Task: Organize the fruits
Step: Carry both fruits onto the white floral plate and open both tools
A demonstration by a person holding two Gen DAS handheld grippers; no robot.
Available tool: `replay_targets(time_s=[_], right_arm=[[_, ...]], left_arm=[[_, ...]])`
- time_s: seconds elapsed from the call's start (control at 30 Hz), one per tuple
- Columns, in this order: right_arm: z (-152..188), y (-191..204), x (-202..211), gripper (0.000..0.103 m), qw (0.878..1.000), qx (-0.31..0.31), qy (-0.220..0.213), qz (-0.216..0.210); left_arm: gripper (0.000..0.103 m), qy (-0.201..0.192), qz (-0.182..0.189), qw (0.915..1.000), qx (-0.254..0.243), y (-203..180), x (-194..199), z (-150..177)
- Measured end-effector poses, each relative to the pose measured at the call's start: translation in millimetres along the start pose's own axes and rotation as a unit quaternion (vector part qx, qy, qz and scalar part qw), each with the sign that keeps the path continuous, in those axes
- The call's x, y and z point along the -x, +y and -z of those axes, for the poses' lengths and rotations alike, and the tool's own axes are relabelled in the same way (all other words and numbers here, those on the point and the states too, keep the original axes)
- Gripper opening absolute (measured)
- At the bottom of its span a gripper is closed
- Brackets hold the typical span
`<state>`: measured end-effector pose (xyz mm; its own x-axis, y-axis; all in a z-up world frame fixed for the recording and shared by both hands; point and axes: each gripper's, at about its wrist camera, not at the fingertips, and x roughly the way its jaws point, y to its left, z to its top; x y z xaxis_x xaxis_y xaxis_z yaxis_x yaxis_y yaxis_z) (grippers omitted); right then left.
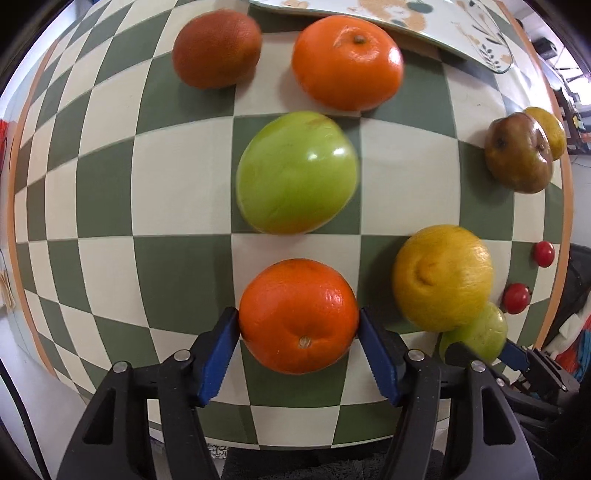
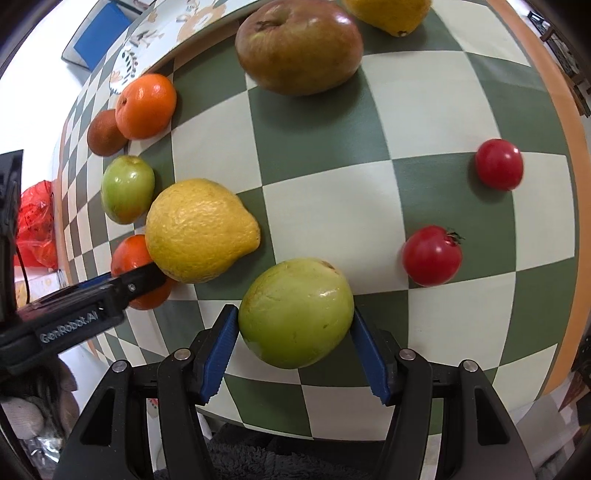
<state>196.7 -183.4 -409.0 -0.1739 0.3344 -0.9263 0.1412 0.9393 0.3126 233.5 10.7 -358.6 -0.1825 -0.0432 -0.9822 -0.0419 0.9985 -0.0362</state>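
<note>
In the left wrist view my left gripper point(image 1: 298, 314) is shut on an orange point(image 1: 299, 295), its blue pads pressing both sides, low over the green-and-cream chequered table point(image 1: 177, 280). My right gripper point(image 2: 293, 312) is likewise shut on a green fruit point(image 2: 295, 332) at the table's near edge. A large yellow lemon point(image 2: 199, 230) lies between the two held fruits. Beyond it are another green fruit point(image 1: 297, 173), a mandarin point(image 1: 347, 62) and a dark reddish orange point(image 1: 218, 48). A brown apple point(image 2: 299, 48) and two red tomatoes point(image 2: 431, 256) point(image 2: 498, 164) lie to the right.
A floral-patterned plate point(image 1: 443, 22) sits at the far edge of the table, behind the mandarin. A second yellow fruit point(image 2: 391, 14) lies behind the brown apple. A red plastic bag point(image 2: 37, 221) hangs off the table's left side. The table's orange rim point(image 2: 561, 332) runs close on the right.
</note>
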Motion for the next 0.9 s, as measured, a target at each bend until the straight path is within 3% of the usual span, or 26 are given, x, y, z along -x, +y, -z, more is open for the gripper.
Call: replay_targets(time_s=[0.2,0.33,0.53,0.67,0.8,0.9], right_arm=[[4,7,4,0.063,0.999,0.03,-0.013,0.024],[8,0,23,0.063,0.999,0.034,-0.028,0.01],[1,-3,86,0.062,0.996,0.046,-0.073,-0.024],[-46,4,129,0.062,0.99,0.058,-0.118,-0.045],[-113,25,142,0.062,0.986,0.076,-0.147,-0.028],[-171,51,130,0.062,0.984,0.086,-0.153,-0.014]], left_arm=[[0.063,-0.022,-0.002,0.9997,-0.013,-2,17,2],[0.063,-0.035,0.001,0.999,-0.027,-1,37,11],[0.063,-0.066,0.057,0.9959,-0.025,7,111,9],[0.063,-0.105,0.086,0.9904,-0.026,-8,144,-22],[0.063,-0.133,0.076,0.9881,-0.018,-27,146,-97],[0.063,-0.125,0.066,0.9898,-0.013,-29,140,-154]])
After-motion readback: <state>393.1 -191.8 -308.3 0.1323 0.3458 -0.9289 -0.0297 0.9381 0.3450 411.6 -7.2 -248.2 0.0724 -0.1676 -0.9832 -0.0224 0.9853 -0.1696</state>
